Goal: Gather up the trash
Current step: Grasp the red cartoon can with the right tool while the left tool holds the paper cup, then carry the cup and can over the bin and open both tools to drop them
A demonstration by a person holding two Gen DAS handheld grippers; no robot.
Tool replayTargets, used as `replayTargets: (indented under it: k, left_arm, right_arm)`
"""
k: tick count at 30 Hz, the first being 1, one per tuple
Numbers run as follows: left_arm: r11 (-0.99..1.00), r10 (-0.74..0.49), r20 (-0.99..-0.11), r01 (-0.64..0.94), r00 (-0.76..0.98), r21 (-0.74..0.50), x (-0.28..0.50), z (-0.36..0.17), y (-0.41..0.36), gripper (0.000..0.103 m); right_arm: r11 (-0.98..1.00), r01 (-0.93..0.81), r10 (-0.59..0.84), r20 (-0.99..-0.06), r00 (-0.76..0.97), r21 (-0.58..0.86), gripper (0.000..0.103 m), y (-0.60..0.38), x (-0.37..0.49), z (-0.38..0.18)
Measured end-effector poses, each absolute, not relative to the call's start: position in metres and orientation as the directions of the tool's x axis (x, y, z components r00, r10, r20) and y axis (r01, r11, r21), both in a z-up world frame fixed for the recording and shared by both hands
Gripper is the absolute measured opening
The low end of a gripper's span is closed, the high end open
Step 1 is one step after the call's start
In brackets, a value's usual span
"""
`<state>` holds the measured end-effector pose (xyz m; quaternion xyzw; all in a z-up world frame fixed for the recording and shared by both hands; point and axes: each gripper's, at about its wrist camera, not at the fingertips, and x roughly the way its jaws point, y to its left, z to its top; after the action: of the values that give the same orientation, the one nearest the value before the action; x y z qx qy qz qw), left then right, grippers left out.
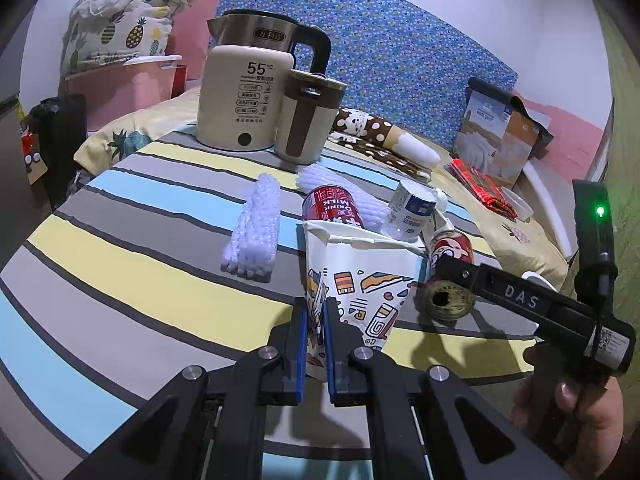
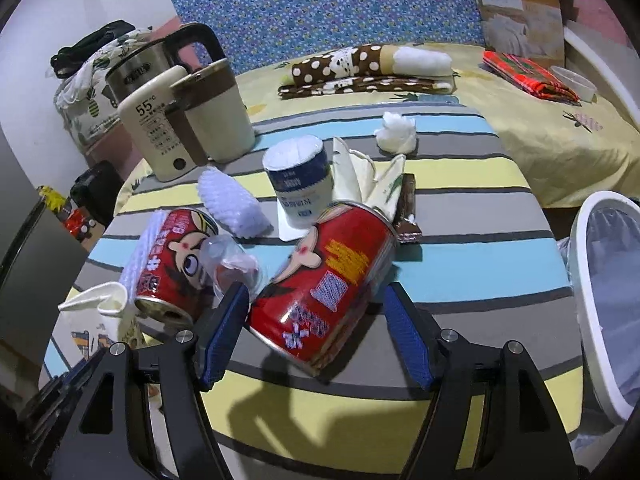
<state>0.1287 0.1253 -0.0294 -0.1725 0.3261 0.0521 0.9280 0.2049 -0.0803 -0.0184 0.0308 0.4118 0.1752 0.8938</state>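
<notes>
My left gripper (image 1: 315,312) is shut on the wall of a crushed white paper cup (image 1: 360,280) with coloured drawings, held just above the striped table (image 1: 120,264). My right gripper (image 2: 316,320) is open, its blue fingers on either side of a red milk can (image 2: 324,284) lying on its side; this can shows in the left wrist view (image 1: 450,276) too. A second red can (image 2: 172,264) lies to its left, with clear plastic wrap (image 2: 230,258) against it. A white yoghurt cup (image 2: 300,184), white foam nets (image 2: 232,208) and a tissue ball (image 2: 396,132) lie behind.
A cream kettle (image 1: 240,96) and a cream-and-brown mug (image 1: 308,120) stand at the table's far side. A white trash bin (image 2: 600,300) with a liner stands off the table's right edge. A bed with folded cloth (image 2: 368,68) and a box (image 1: 496,136) lies beyond.
</notes>
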Motion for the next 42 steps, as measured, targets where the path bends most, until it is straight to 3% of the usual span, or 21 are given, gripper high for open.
replayTargets:
  k: [12,15,42]
  left_arm:
    - [0.942,-0.043,-0.632,-0.18,0.774,-0.283,0.134,-0.034,0.118,0.007]
    - [0.945,-0.04,-0.637,-0.178,0.77,-0.275,0.136,-0.035,0.115,0.007]
    - [0.977,-0.118,-0.641,-0.028,0.758,-0.213,0.119,-0.016,0.031,0.007]
  right_arm:
    - [0.937,-0.314,0.319,-0.739,0.593,0.152,0.07,-0.092,0.207,-0.024]
    - [0.931,-0.322,0.337,-0.736,0.587,0.17,0.055,-0.095,0.207,-0.025]
    - [0.92,-0.333,0.383,-0.646,0.66,0.205,0.054,-0.16,0.15,0.004]
